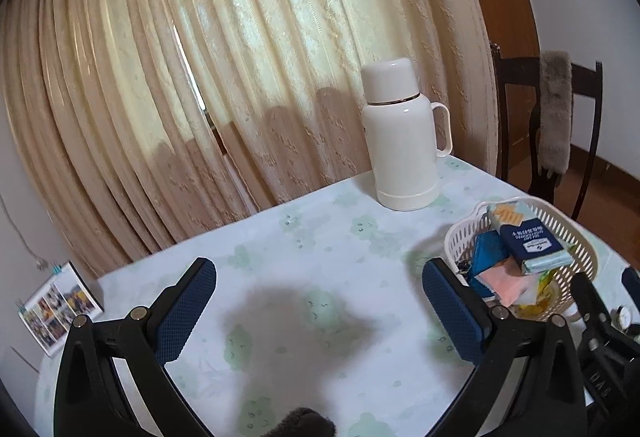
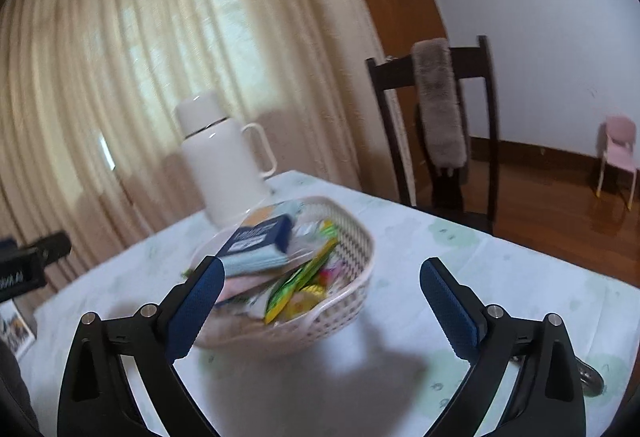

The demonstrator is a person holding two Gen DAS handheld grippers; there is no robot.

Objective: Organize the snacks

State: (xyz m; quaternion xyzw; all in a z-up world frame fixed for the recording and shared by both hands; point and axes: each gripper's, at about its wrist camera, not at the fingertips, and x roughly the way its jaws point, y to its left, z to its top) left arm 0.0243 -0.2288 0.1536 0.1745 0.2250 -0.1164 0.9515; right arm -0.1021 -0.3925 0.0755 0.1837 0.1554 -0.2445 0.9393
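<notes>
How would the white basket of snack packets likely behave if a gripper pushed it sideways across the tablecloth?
The basket looks like thin perforated plastic, so it is probably light and would slide rather than tip, given its low, wide shape. The packets are heaped above its rim, and the dark blue packet on top leans loosely, so a sharp shove might spill it. The tablecloth may bunch.

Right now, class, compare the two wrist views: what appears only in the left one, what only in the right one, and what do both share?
Only the left wrist view shows the photo sheet beyond the table's edge. Only the right wrist view shows the small pink chair by the wall. Both share the white flask, the snack basket, the dark chair with a grey furry cloth, the curtain and the tablecloth.
</notes>
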